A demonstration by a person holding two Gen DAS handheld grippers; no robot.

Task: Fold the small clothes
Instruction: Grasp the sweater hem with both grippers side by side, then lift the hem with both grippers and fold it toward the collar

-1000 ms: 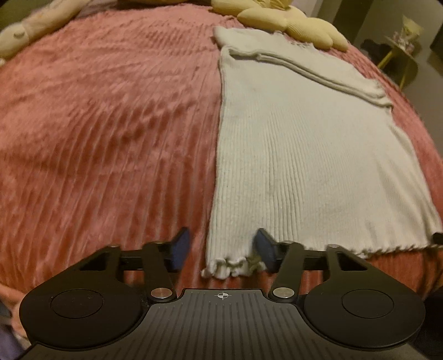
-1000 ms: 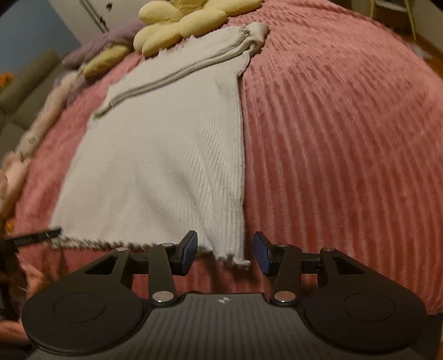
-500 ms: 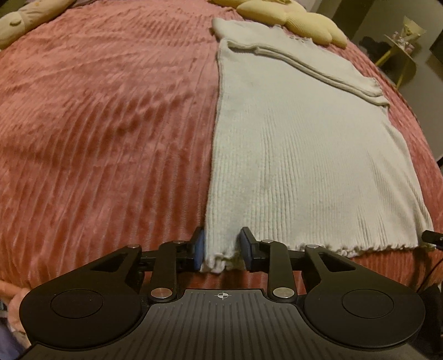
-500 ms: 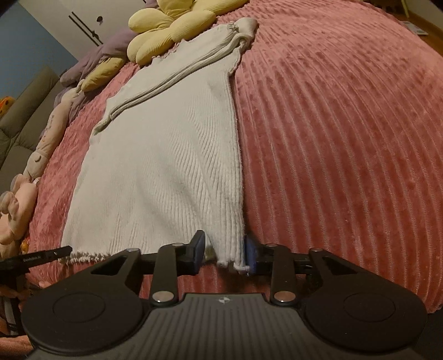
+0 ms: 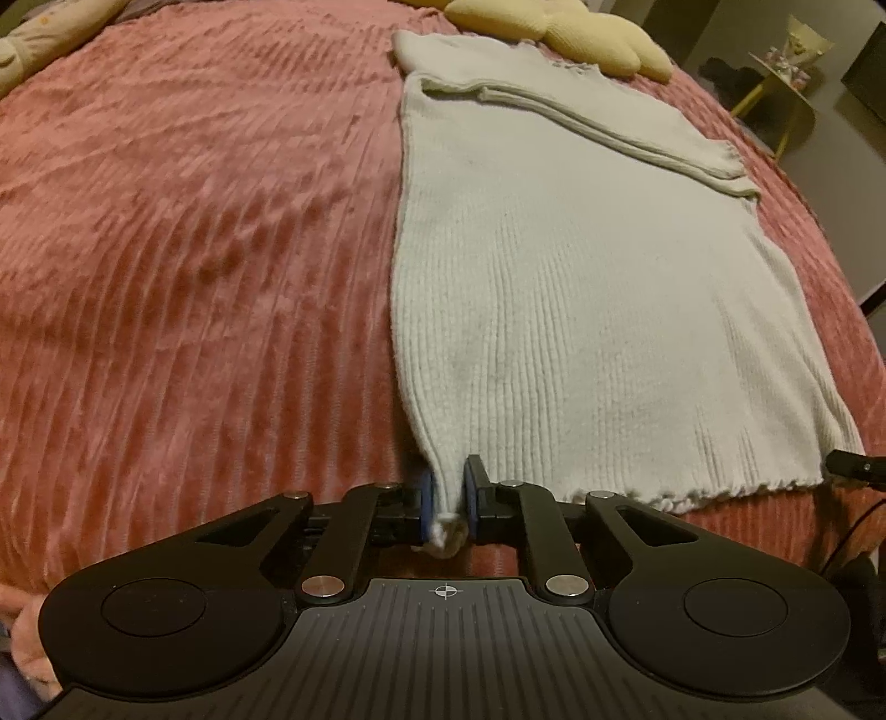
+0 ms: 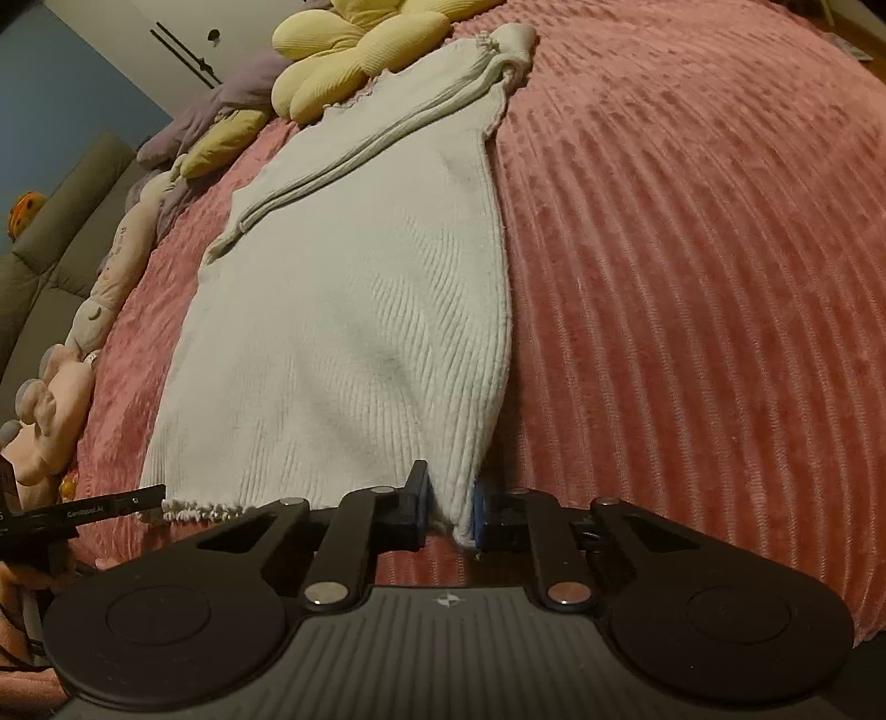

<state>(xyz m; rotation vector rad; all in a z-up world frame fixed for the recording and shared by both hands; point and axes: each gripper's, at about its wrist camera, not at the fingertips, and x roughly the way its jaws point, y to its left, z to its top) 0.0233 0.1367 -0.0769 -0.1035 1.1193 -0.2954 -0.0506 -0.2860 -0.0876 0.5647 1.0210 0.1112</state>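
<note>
- My left claw (image 5: 446,507) is closing and its blue pads pinch the near left corner of the white top (image 5: 554,288), at the frilly bottom edge.
- My right claw (image 6: 448,509) is closing too, and it pinches the near right corner of that same bottom edge.
- The pinched corners bunch up a little. The rest of the white top lies flat on the bed, long way pointing away from me.
- Its sleeve (image 5: 609,127) is folded across the far end.
- Left of the top there is a wide bare stretch of pink blanket (image 5: 194,249). Right of it there is another wide bare stretch, so both sides have room.
- The far edge of the top touches a yellow flower pillow (image 6: 354,50).
- I count one white top, two claws and one yellow flower pillow.
- Some soft toys (image 6: 61,399) lie in a row along the far left side of the bed, well away from the top.
- The blanket is fuzzy with long ridges.
- In the room I see a grey sofa (image 6: 50,243), a blue wall (image 6: 61,94) and a small yellow side table (image 5: 786,94).
</note>
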